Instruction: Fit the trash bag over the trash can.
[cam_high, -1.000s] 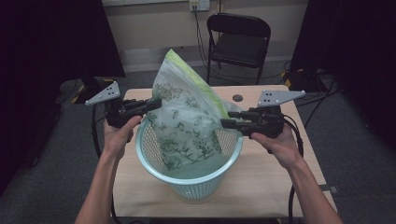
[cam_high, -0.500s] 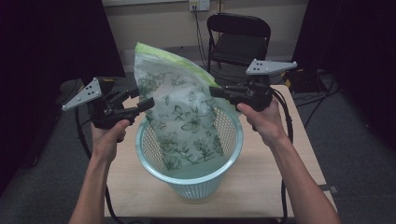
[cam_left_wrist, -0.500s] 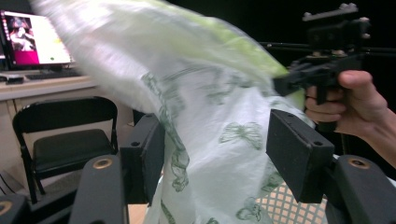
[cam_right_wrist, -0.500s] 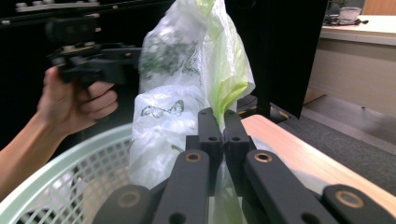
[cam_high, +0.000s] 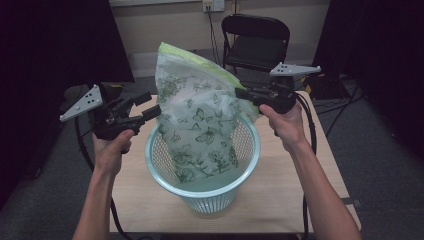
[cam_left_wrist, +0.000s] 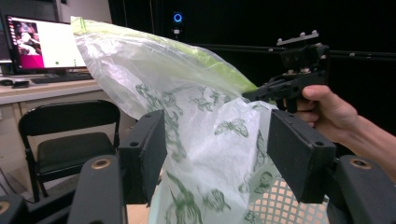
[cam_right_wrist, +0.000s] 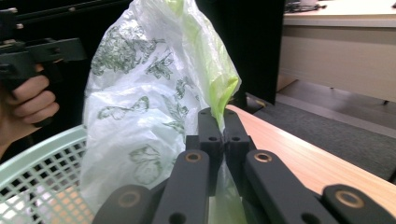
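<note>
Left gripper (cam_high: 154, 111) sits at the bag's left side above the basket rim; in its own view the jaws stand wide apart with the bag (cam_left_wrist: 201, 140) between them, neither pad visibly pressing the film. The left hand (cam_high: 112, 145) holds it from below. The bag (cam_high: 200, 120), translucent with green butterfly print and a lime top band, rises out of the pale green mesh basket (cam_high: 165, 172) on the wooden table (cam_high: 300, 190); its lower end is hidden inside the basket. Right gripper (cam_high: 240, 93) has its jaws closed together on the bag's right edge, the film (cam_right_wrist: 140, 116) pinched between the pads and mostly hidden there. A folding chair (cam_high: 257, 42) stands behind the table.
</note>
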